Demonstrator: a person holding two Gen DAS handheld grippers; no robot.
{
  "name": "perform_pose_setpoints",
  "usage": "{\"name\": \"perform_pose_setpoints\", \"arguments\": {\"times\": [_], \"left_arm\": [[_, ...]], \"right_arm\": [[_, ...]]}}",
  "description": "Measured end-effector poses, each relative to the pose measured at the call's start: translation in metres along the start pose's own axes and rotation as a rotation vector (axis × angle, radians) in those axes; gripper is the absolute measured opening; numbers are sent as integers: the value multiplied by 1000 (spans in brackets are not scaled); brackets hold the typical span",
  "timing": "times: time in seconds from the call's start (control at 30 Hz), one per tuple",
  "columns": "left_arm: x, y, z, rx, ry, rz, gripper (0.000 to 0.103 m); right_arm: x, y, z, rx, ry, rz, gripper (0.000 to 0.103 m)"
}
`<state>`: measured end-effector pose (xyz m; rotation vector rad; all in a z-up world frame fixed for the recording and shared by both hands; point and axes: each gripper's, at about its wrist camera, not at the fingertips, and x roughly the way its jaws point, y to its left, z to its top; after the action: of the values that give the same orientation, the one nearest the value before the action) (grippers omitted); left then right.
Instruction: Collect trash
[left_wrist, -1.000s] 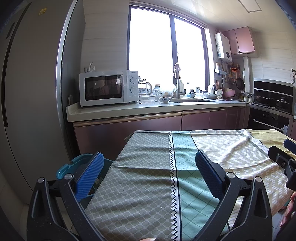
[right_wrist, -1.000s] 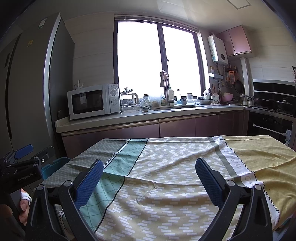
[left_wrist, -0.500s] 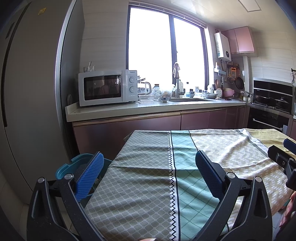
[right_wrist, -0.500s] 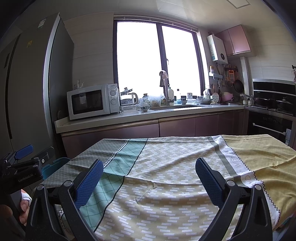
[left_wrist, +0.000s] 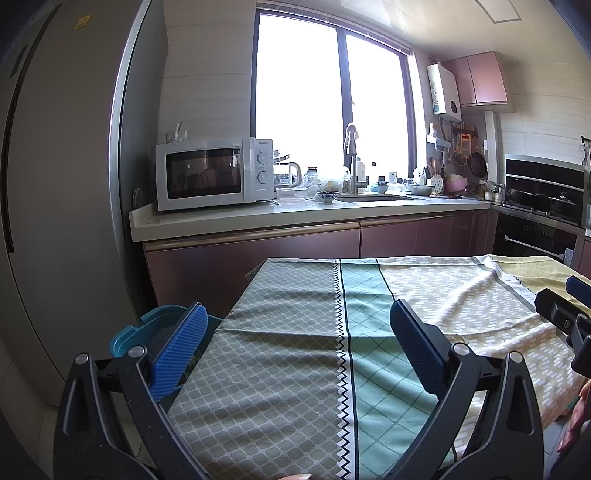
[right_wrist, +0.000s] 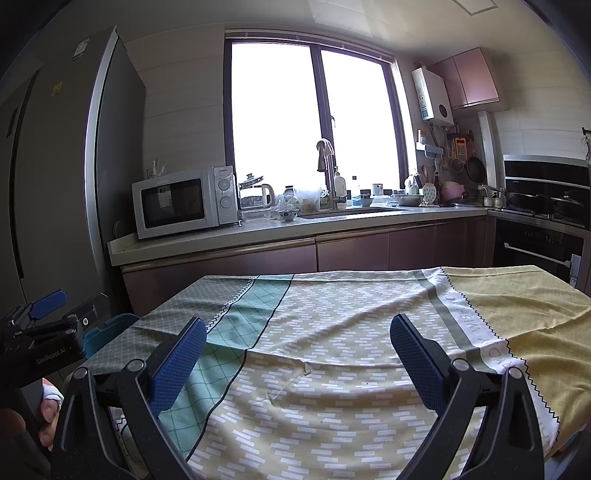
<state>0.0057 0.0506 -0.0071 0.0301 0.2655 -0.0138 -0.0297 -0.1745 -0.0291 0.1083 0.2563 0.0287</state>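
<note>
My left gripper (left_wrist: 297, 328) is open and empty, held above the near left part of a table covered with a patterned green, teal and yellow cloth (left_wrist: 354, 332). My right gripper (right_wrist: 297, 345) is open and empty above the near middle of the same cloth (right_wrist: 332, 332). A teal bin (left_wrist: 147, 328) stands on the floor by the table's left edge, partly behind my left finger; it also shows in the right wrist view (right_wrist: 107, 332). No loose trash shows on the cloth.
A kitchen counter (left_wrist: 295, 218) runs along the far wall with a white microwave (left_wrist: 214, 173), kettle, bowls and sink. A tall grey fridge (left_wrist: 55, 184) stands at the left. An oven and stove (left_wrist: 539, 206) are at the right.
</note>
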Motion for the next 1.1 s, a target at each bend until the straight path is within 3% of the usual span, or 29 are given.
{"name": "perform_pose_setpoints", "arguments": {"times": [1.1], "left_arm": [[8, -11, -8, -6, 9, -12, 98]], "right_arm": [[4, -2, 2, -1, 6, -1, 96]]}}
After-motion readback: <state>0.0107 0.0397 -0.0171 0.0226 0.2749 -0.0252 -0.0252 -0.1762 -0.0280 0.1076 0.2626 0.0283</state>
